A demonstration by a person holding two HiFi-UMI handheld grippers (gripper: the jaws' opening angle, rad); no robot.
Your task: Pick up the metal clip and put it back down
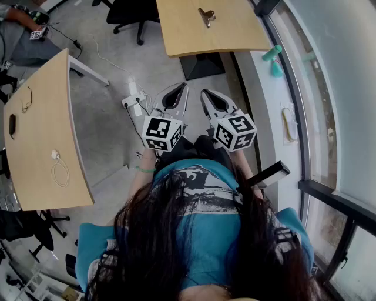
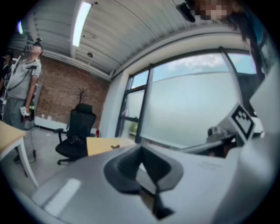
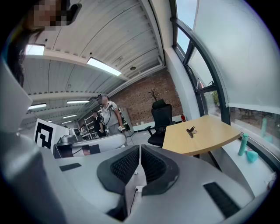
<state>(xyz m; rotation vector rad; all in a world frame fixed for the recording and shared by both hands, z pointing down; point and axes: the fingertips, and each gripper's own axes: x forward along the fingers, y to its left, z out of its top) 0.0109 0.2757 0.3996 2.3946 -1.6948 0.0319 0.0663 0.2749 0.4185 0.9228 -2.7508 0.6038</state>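
The metal clip (image 1: 206, 16) lies on the light wooden table (image 1: 235, 35) at the top of the head view, far from both grippers. In the left gripper view the clip (image 2: 115, 147) is a small dark shape on the table (image 2: 98, 144); in the right gripper view the clip (image 3: 190, 131) shows more clearly on the tabletop (image 3: 205, 135). My left gripper (image 1: 183, 86) and right gripper (image 1: 204, 93) hang side by side over the floor, close to my body, pointing toward that table. The left gripper (image 2: 141, 148) and right gripper (image 3: 140, 146) both have their pads together, shut on nothing.
A black office chair (image 1: 132, 14) stands left of the clip's table, whose dark base (image 1: 202, 64) sits on the floor. Another wooden table (image 1: 41, 135) with a white cable is on the left. A power strip (image 1: 133, 100) lies on the floor. Teal bottles (image 1: 272, 56) rest on the window ledge. A person (image 3: 107, 116) stands far off.
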